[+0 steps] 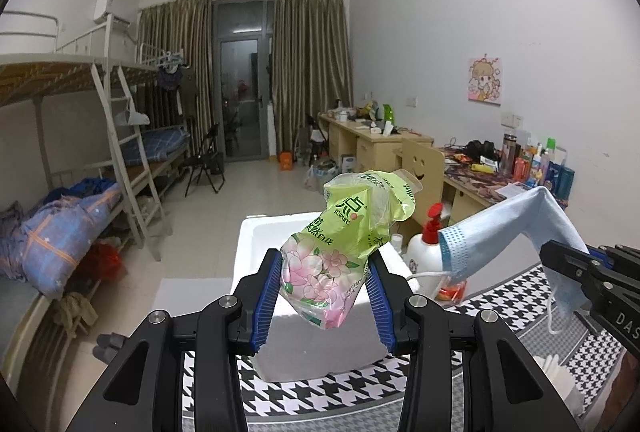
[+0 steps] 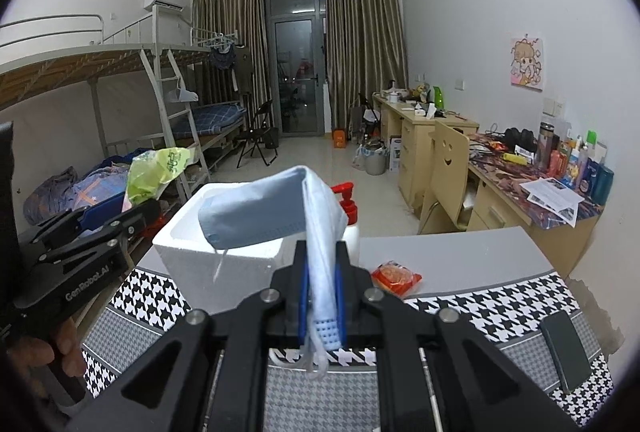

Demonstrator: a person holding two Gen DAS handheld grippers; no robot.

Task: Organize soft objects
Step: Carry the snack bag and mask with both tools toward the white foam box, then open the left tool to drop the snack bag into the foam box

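My left fingers [image 1: 276, 296], lined with blue pads, are closed partway on a soft tissue pack [image 1: 338, 252], pinching its pink flower-printed lower end at the centre of the left wrist frame; my left gripper [image 1: 324, 296] holds it tilted, the green top leaning toward the upper right. "it'sPure" and large white Chinese characters are printed on the green part; the smaller print is too fine to read. My right fingers [image 2: 340, 292] are nearly shut on a light blue face mask [image 2: 280, 208], clamped at one edge in the lower middle of the right wrist frame, where my right gripper [image 2: 322, 296] grips it; the mask rises and folds over toward the left, its ear loops dangling. Both soft things hang over a white foam box [image 2: 188, 244], which stands on the houndstooth-patterned tabletop [image 2: 500, 304]. Just behind the box is a white pump bottle [image 1: 428, 252] with a red pump head. A red snack packet [image 2: 396, 277] lies on the tabletop to the right of the box, and a dark phone [image 2: 566, 348] lies at the lower right. "GenRobot.AI" is written on the left gripper's body in the right wrist frame.
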